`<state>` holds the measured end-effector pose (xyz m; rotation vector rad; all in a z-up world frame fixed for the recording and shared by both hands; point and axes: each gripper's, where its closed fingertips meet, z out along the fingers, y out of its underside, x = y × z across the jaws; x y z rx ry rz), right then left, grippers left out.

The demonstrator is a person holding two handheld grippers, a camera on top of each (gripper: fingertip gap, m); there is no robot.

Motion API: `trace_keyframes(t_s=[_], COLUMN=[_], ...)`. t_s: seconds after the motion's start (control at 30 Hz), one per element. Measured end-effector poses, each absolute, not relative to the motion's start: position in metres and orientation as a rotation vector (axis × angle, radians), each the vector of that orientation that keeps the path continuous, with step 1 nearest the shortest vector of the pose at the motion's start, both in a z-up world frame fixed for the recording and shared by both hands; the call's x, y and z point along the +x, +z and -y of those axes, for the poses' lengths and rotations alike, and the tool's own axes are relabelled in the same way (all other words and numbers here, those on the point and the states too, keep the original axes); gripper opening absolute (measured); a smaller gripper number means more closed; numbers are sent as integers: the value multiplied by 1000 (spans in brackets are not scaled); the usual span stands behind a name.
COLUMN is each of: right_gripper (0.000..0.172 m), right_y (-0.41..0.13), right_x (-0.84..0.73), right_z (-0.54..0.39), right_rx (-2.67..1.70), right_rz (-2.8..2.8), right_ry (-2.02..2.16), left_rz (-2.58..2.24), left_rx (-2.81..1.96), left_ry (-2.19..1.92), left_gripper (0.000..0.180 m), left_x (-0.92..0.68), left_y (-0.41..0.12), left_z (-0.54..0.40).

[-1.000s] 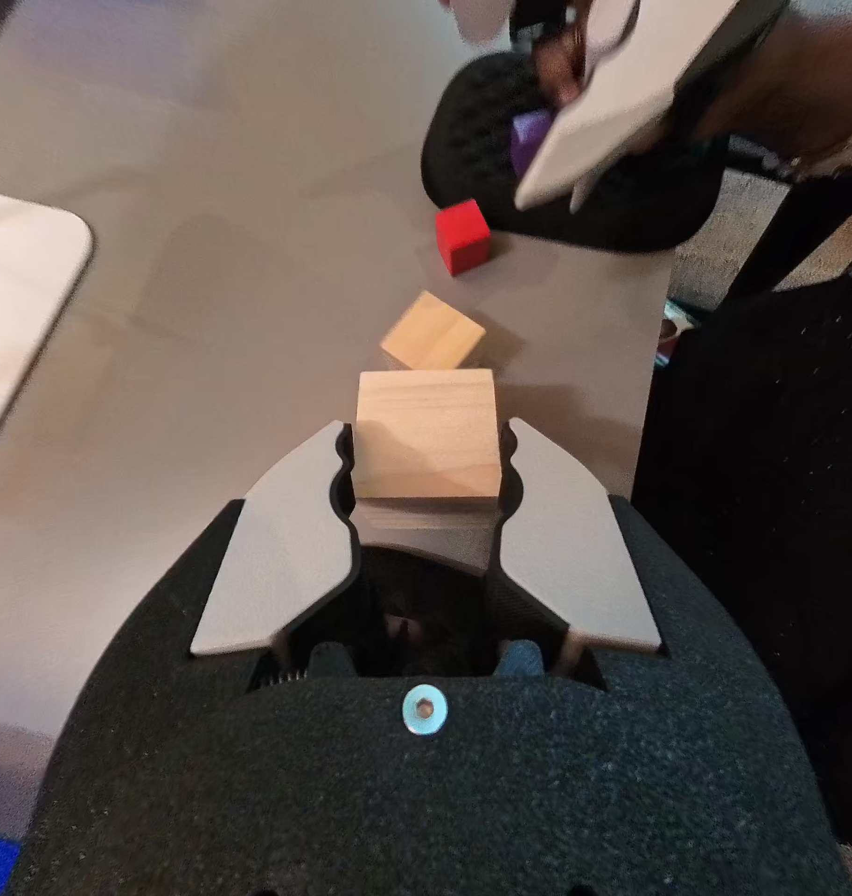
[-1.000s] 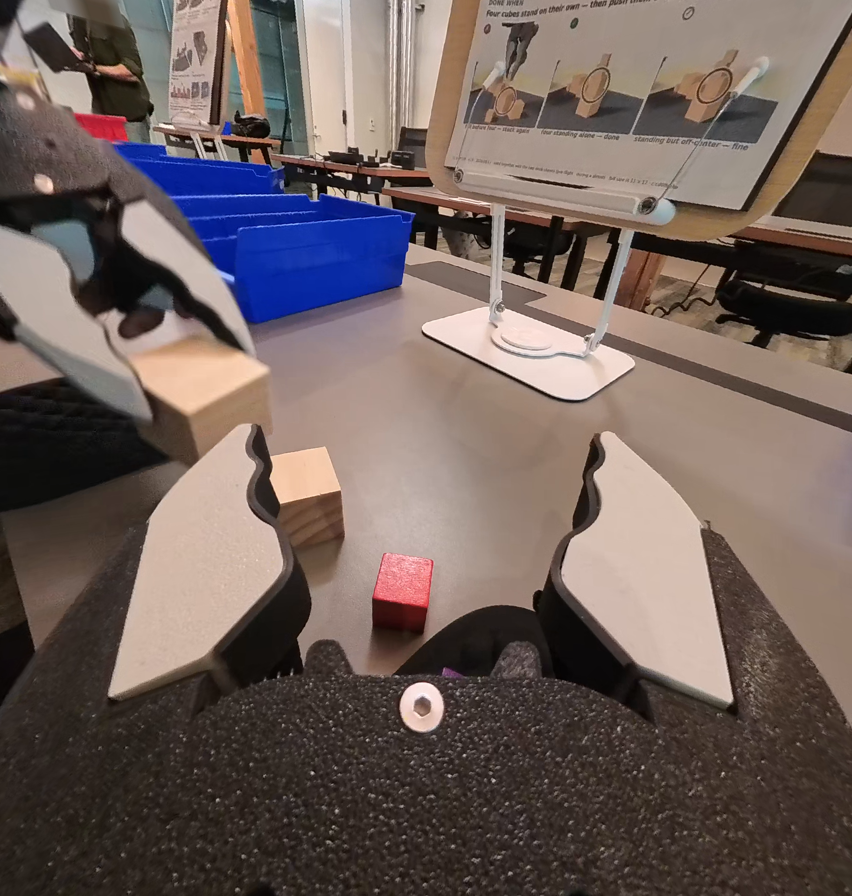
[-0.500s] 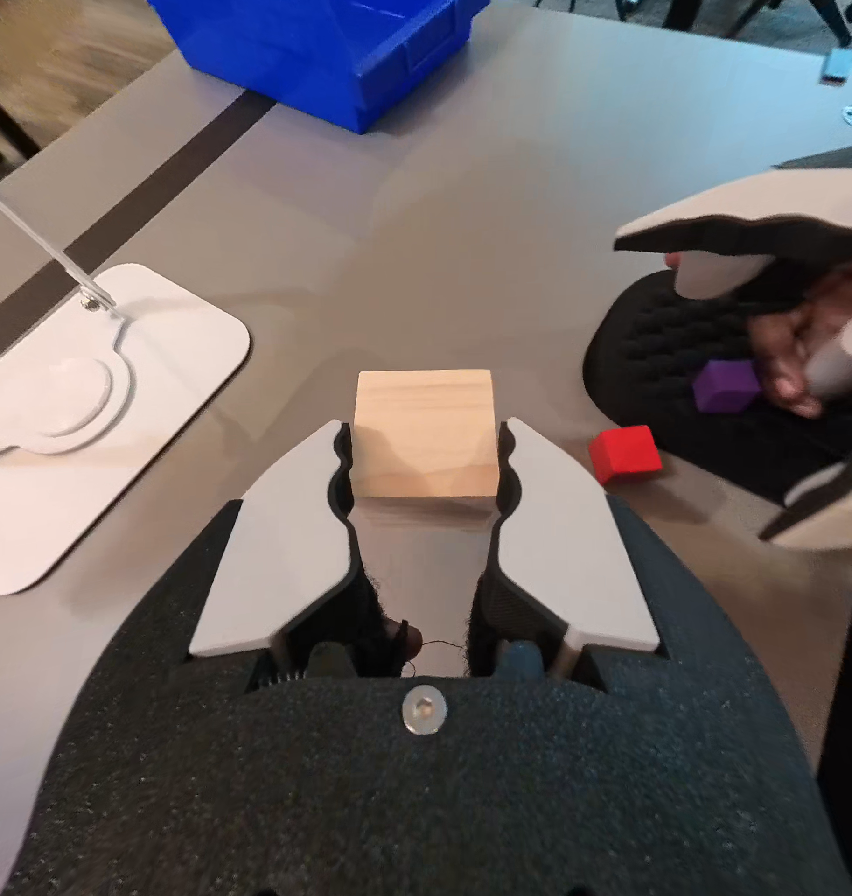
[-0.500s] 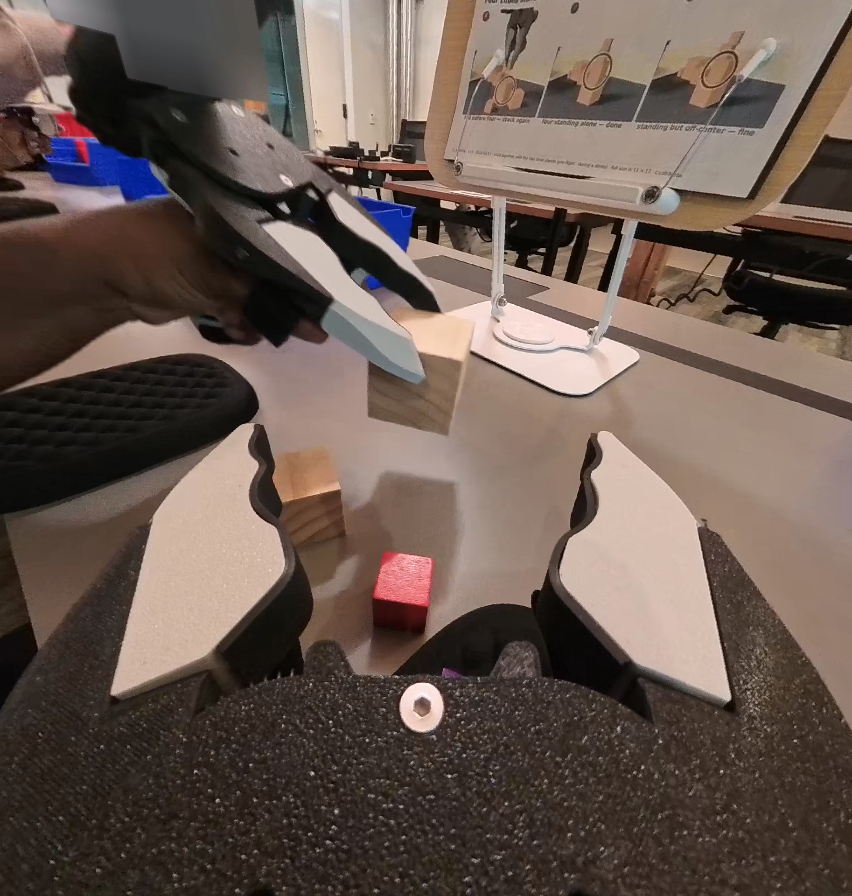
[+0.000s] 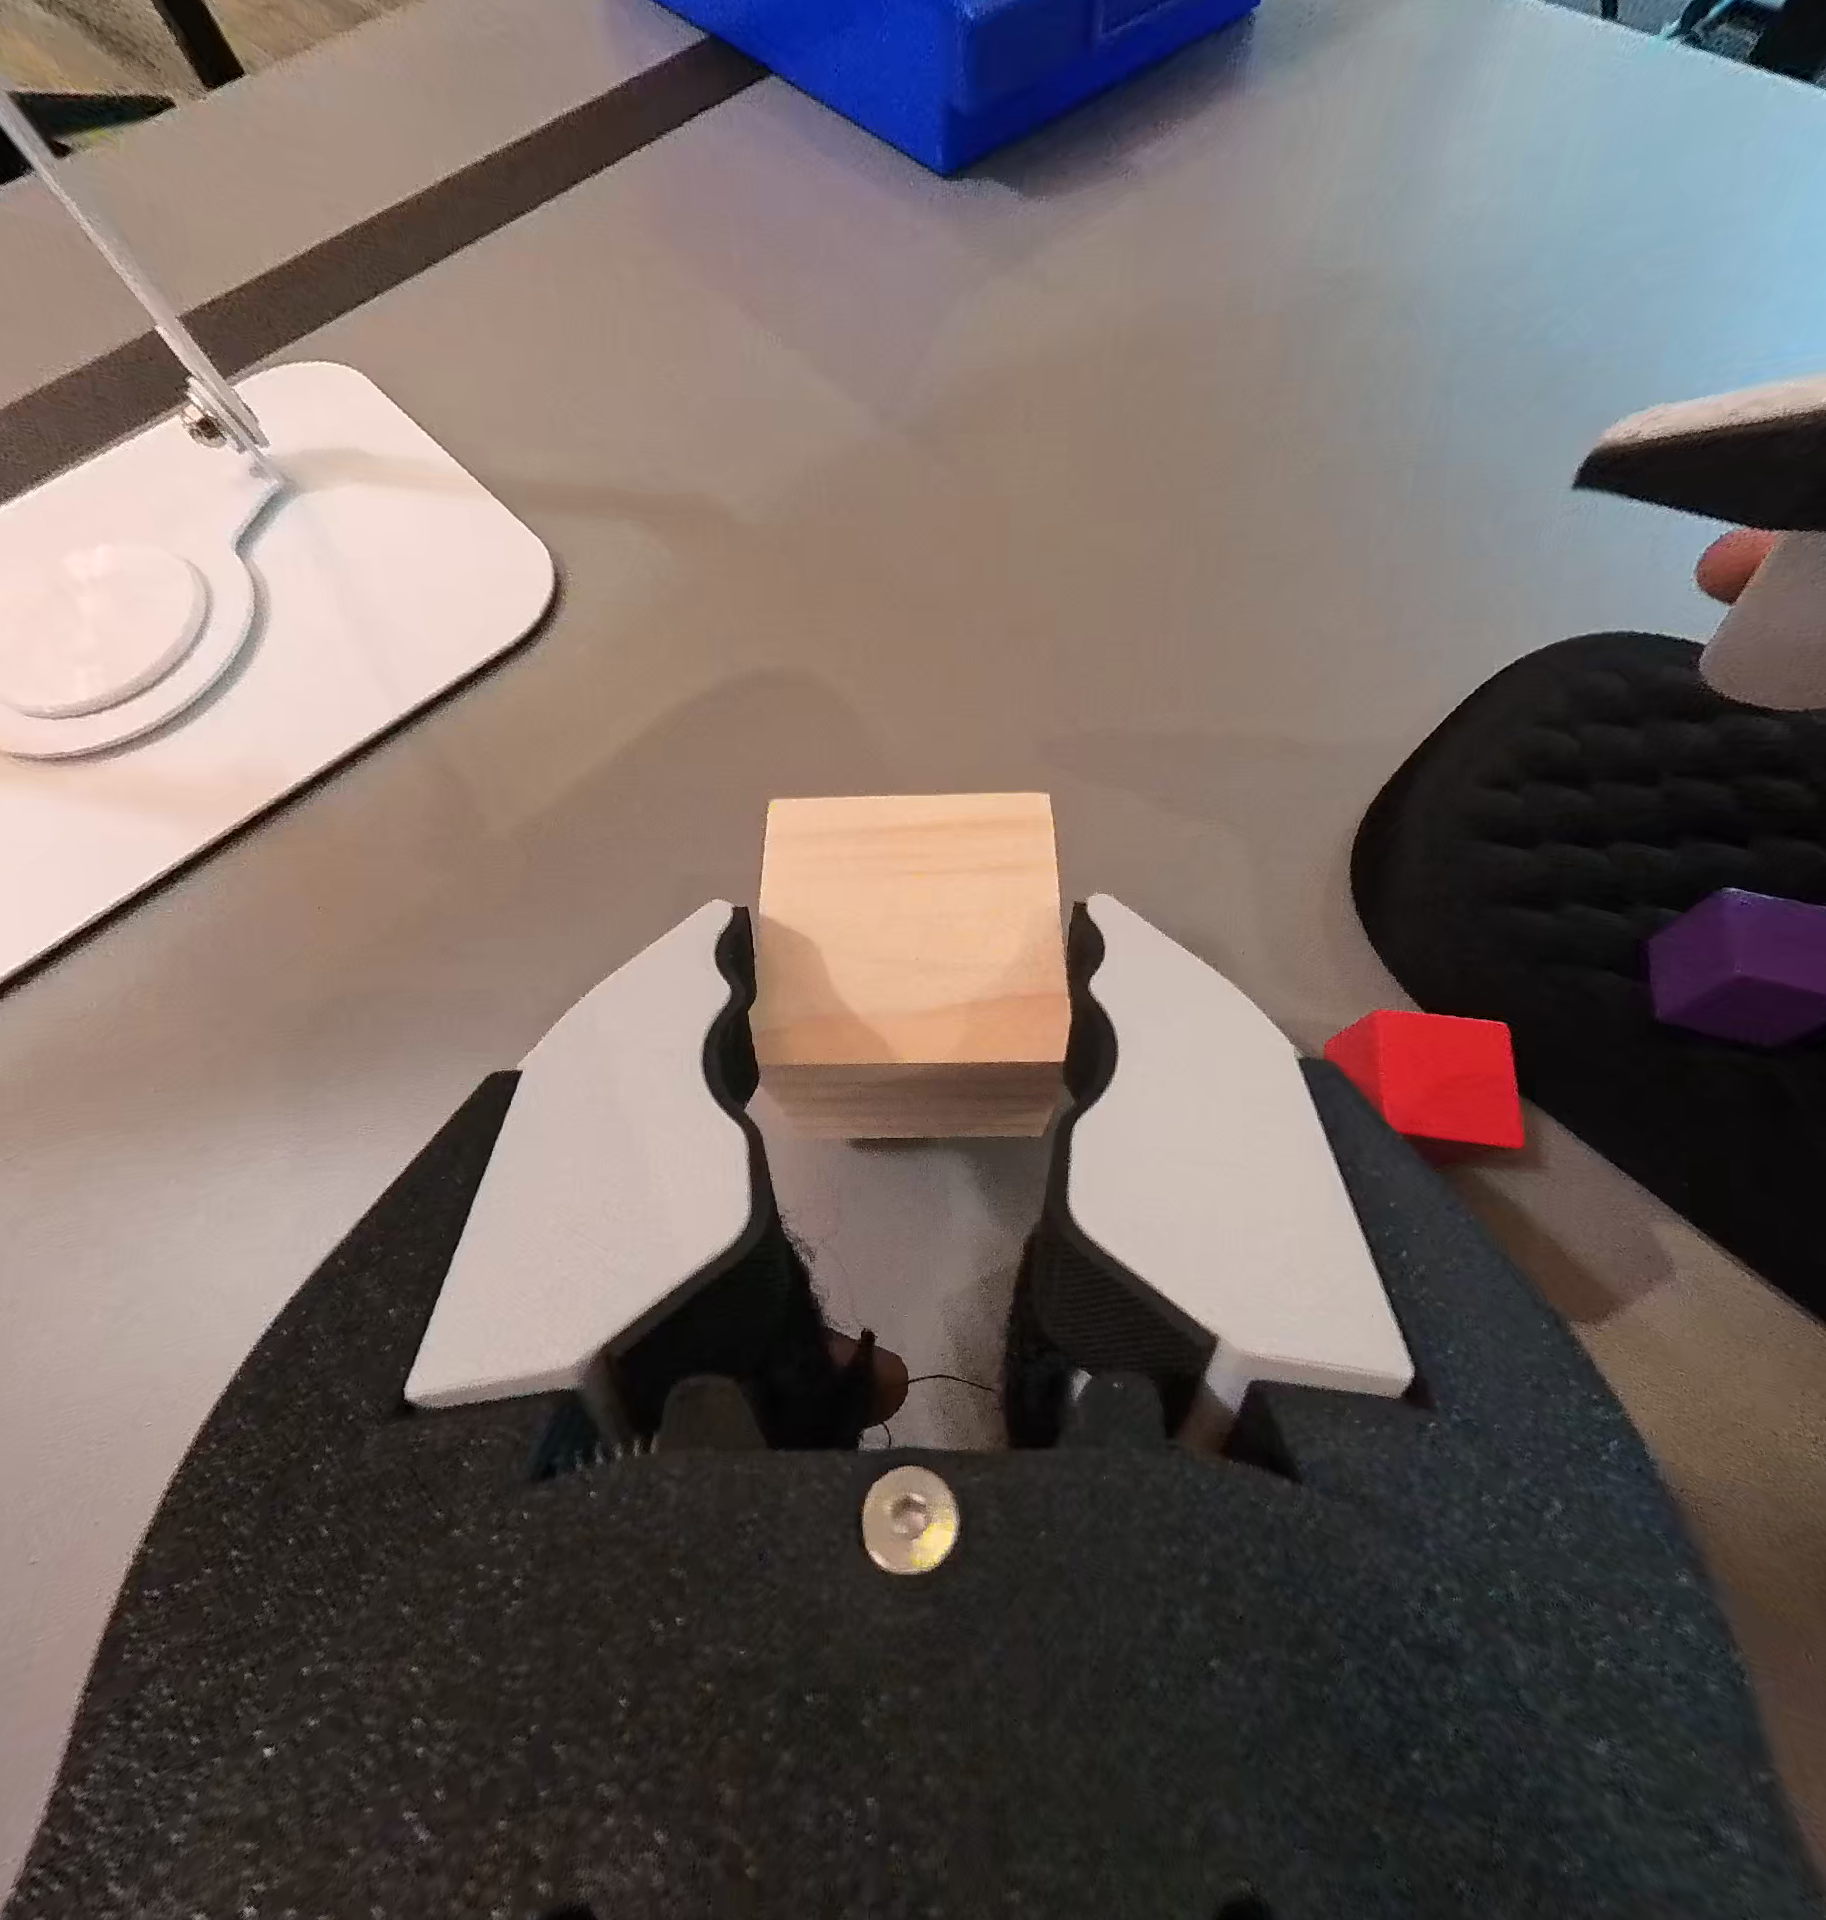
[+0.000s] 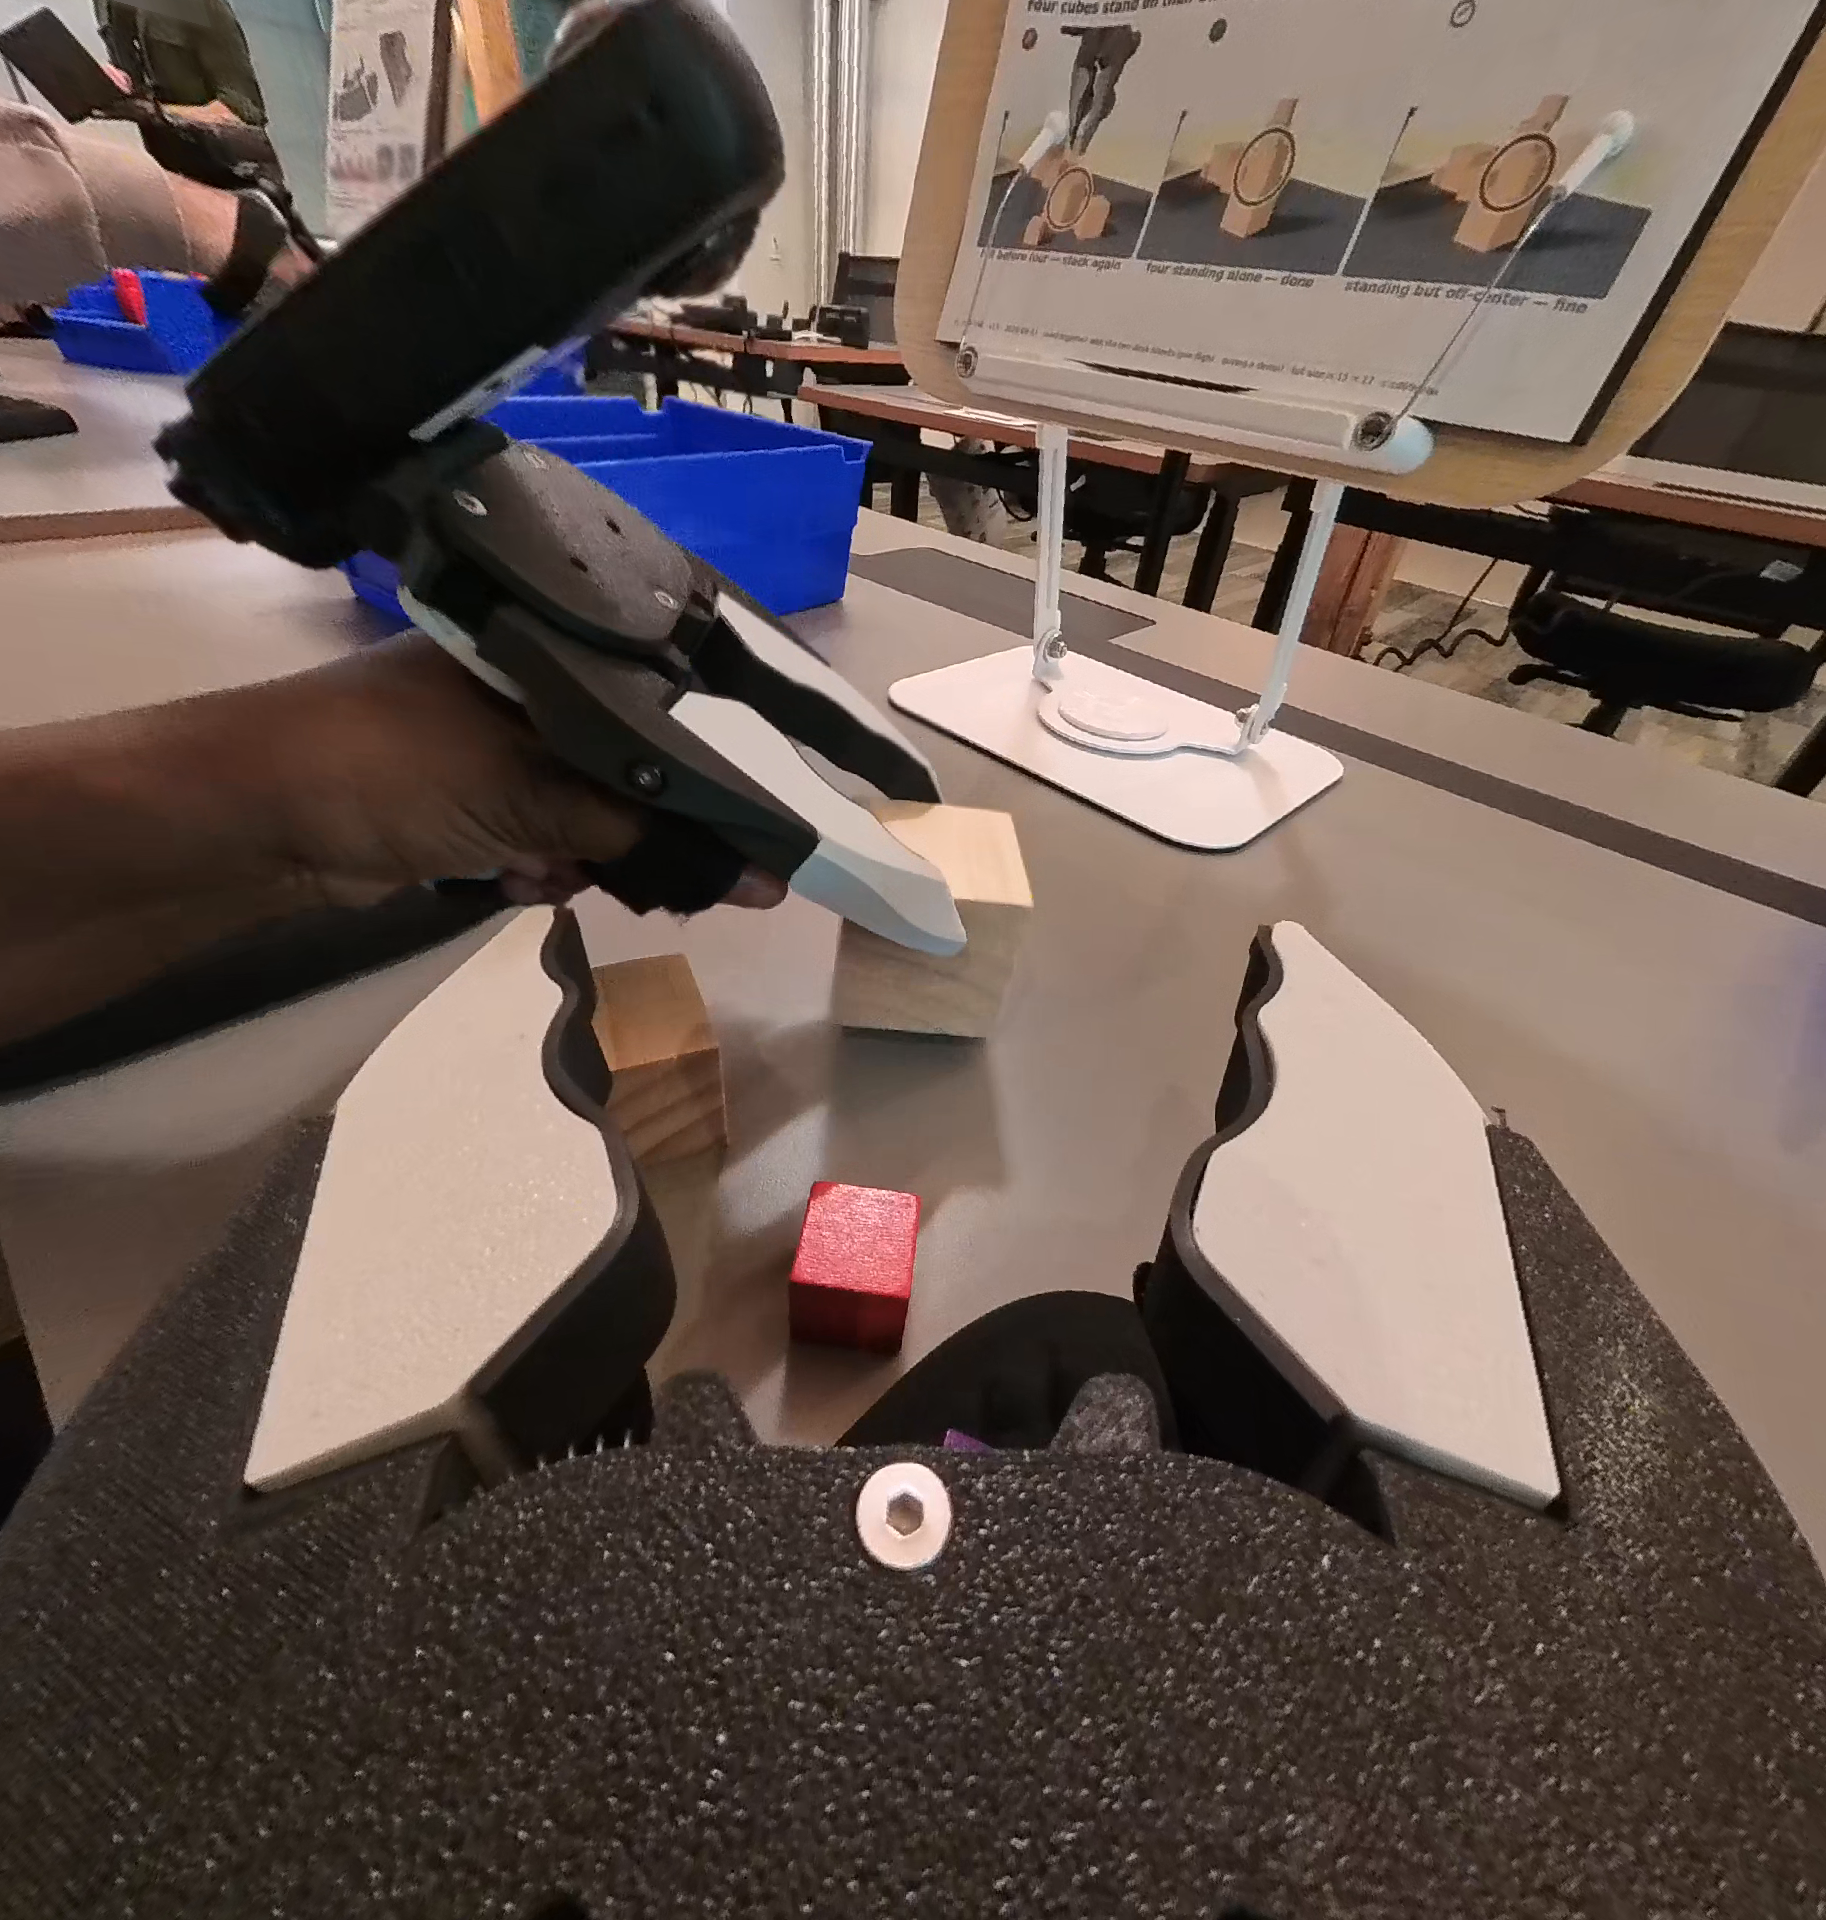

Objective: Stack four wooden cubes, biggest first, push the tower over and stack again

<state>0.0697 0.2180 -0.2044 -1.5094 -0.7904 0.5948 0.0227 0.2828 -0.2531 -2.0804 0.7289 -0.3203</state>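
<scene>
Left tongs (image 5: 911, 987) clamp a large wood cube (image 5: 907, 940), pads pressed on its two side faces; in the right wrist view the cube (image 6: 930, 935) looks at or just above the grey counter (image 5: 1096, 468), contact not certain.

Right tongs (image 6: 909, 1039) gape wide, empty, low over a red cube (image 6: 855, 1268). A smaller wood cube (image 6: 660, 1049) stands just beside the left finger (image 6: 452, 1226). A purple cube (image 5: 1756, 966) lies on a black pad (image 5: 1574, 790) at the counter's edge.

Handling judgement: keep the squeeze even and the cube level, so no corner catches the counter.

Orientation: a cube, so no long axis. Top face flat, front face turned toward the blue bin (image 5: 950, 73), roughly square to the tongs. White stand base (image 5: 265, 582) lies well apart to the left.
</scene>
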Motion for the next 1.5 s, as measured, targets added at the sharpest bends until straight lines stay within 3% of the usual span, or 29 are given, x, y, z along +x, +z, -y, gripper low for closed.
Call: trace_keyframes(t_s=[0.63, 0.87, 1.0, 1.13, 1.27, 1.5], right_gripper=[115, 115, 115, 115, 114, 114], right_y=[-205, -205, -203, -203, -204, -204], right_x=[70, 70, 71, 71, 70, 71], right_z=[-219, -219, -219, -219, -219, -219], right_rx=[-1514, -1515, -1511, -1511, -1513, -1517], right_rz=[784, 782, 774, 776, 783, 778], right_ry=[598, 601, 618, 623, 621, 633], left_rz=[-677, -665, -937, -1417, -1843, -2136], left_rx=[-2079, -2066, -1983, -1843, -1734, -1701], left_ry=[-349, -554, -681, -661, -552, -562], left_gripper=[58, 69, 65, 72, 75, 71], left_x=[34, 33, 18, 0, -5, 12], left_y=[-262, -243, -217, -209, -232, -270], left_z=[-277, -266, -243, -211, -186, -172])
